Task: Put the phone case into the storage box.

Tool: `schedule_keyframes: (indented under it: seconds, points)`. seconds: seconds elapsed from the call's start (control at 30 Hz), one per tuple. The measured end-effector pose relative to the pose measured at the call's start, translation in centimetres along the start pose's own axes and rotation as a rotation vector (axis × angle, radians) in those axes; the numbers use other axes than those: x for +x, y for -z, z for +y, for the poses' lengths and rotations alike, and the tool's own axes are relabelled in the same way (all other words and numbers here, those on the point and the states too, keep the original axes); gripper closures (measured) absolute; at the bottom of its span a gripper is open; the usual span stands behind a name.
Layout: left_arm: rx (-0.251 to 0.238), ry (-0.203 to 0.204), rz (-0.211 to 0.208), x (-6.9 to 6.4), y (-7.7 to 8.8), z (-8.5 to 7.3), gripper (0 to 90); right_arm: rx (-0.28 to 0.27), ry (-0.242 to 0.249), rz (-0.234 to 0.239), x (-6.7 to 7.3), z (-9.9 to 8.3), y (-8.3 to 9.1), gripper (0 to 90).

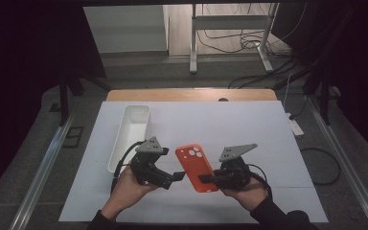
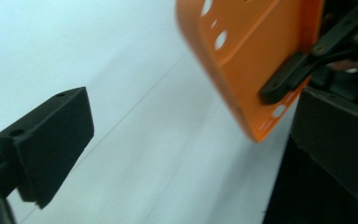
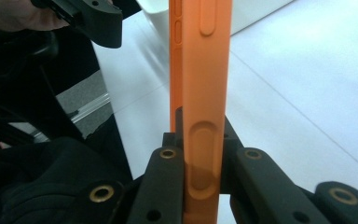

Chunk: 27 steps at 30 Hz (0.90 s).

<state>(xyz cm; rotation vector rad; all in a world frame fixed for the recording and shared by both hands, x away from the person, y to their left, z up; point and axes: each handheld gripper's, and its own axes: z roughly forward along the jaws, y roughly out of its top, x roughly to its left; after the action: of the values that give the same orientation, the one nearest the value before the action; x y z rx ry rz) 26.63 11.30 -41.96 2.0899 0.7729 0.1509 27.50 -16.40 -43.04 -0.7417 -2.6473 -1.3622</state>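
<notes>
Two grippers, one case: the soft orange phone case with round camera cut-outs [image 1: 196, 166] hangs in the air between both hands, above the white table sheet [image 1: 249, 129].

High view, grip: the right gripper [image 1: 205, 179] clamps the case near its lower edge, while the left gripper [image 1: 181, 176] sits just beside that same edge with its jaws spread, gripping nothing.

High view, surroundings: a long white plastic bin [image 1: 130, 136] stands on the sheet, left of the case (a likely drop-off, though that is only my judgement).

Left gripper view, risk: the case [image 2: 247, 56] rides on one narrow black jaw of the other gripper [image 2: 286, 81]; held so near one end, the pliable shell could pivot or sag if the hand swings fast.

Left gripper view, clearance: its own wide black foam pads [image 2: 51, 142] stand far apart, so a careless nudge could knock the case loose.

Right gripper view, hold: the jaws pinch the case [image 3: 200, 154] edge-on across its thin side wall; the smooth silicone may slip out, and the sheet [image 3: 307, 84] lies below it.
</notes>
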Motion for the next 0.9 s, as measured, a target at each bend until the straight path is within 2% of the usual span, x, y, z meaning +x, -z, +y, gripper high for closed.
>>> schedule_keyframes:
  seconds: [0.03, 0.1, 0.23, 0.4, 0.53, 0.7, 0.77, 0.9]
  points:
    - [0.0, 0.0, 0.0, 0.0, 0.0, 0.0, 0.0, 0.0, 0.0, 0.0, 0.0, 0.0, 0.0, 84.2]
    - [0.013, -0.008, 0.036, 0.0, 0.0, -0.1, 0.0, -0.006, -0.002, -0.009, -0.2, 0.0, 0.1, 84.2]
    - [0.027, -0.013, 0.036, 0.0, -0.2, -0.1, 0.0, -0.011, -0.005, -0.029, -0.4, -0.1, 0.2, 84.1]
    - [0.034, -0.009, 0.021, 0.0, -0.2, -0.1, 0.0, -0.014, -0.002, -0.039, -0.3, -0.1, 0.2, 84.1]
    - [0.055, -0.023, 0.002, -0.3, -0.5, -0.1, 0.0, -0.007, 0.011, -0.049, -0.2, -0.1, 0.0, 84.2]
    - [0.07, -0.028, -0.015, -0.6, -0.8, -0.1, 3.9, 0.004, 0.034, -0.056, 0.2, 0.0, -0.3, 84.1]
    - [0.073, -0.039, -0.028, -0.7, -0.8, -0.1, 10.8, 0.008, 0.043, -0.053, 0.3, 0.0, -0.5, 84.1]
    - [0.082, -0.031, -0.062, -0.8, -0.7, 0.0, 29.7, 0.018, 0.057, -0.048, 0.6, 0.0, -0.7, 84.1]
